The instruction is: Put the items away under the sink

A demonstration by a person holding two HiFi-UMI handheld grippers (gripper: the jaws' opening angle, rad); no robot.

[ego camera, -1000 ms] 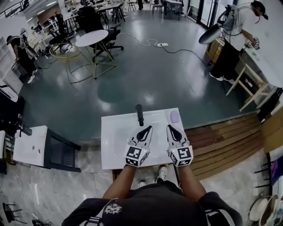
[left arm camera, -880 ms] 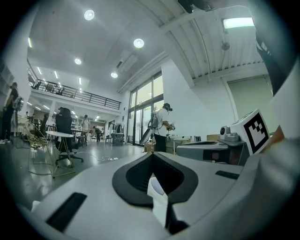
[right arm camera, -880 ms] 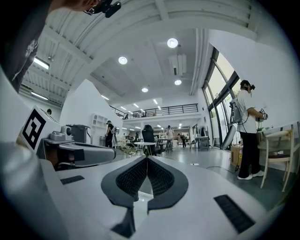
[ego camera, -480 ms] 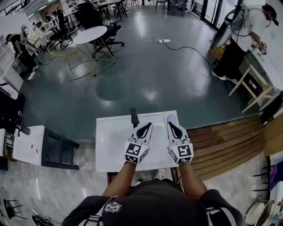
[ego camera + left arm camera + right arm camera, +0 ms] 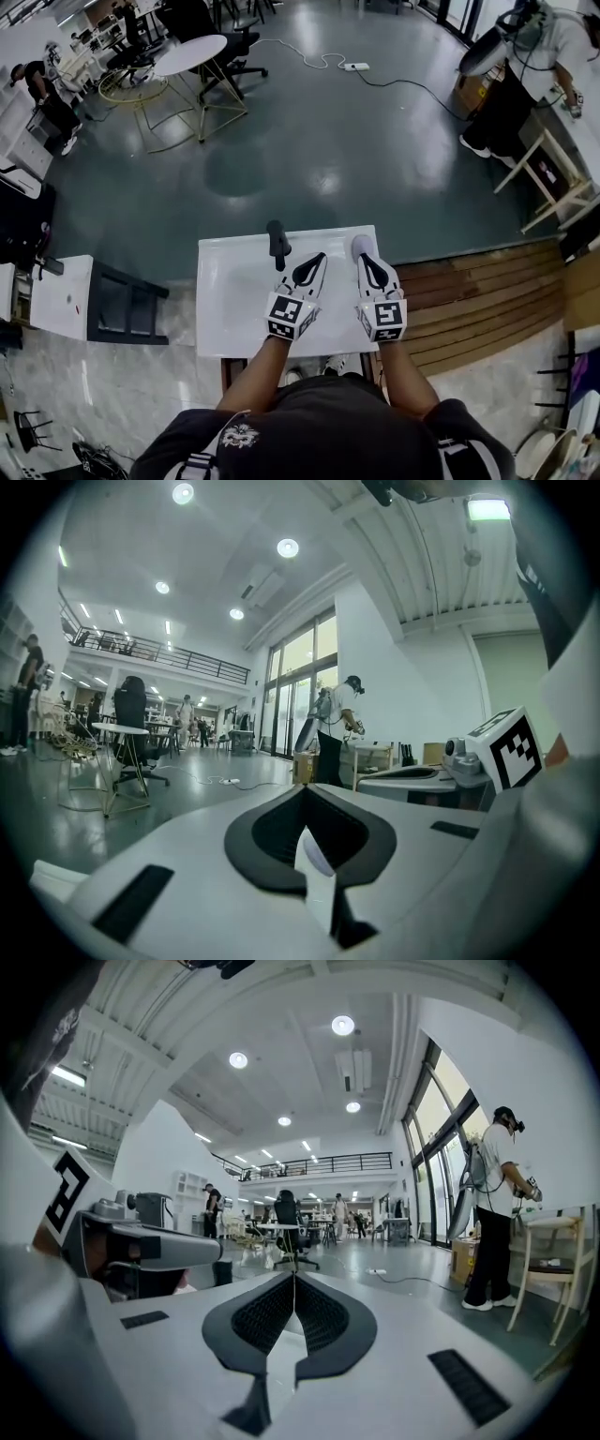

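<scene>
A small lilac thing [image 5: 361, 245], the only loose item in view, lies at the right rear corner of the white sink top [image 5: 225, 309], near the black tap [image 5: 277, 242]. It looks light and smooth, likely best pinched across its narrow sides. The left gripper [image 5: 317, 259] and right gripper [image 5: 367, 261] hover above the sink top, jaws together, holding nothing.

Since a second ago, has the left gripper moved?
Yes. The left gripper has advanced across the white sink top, its tongs now beside the black faucet.
</scene>
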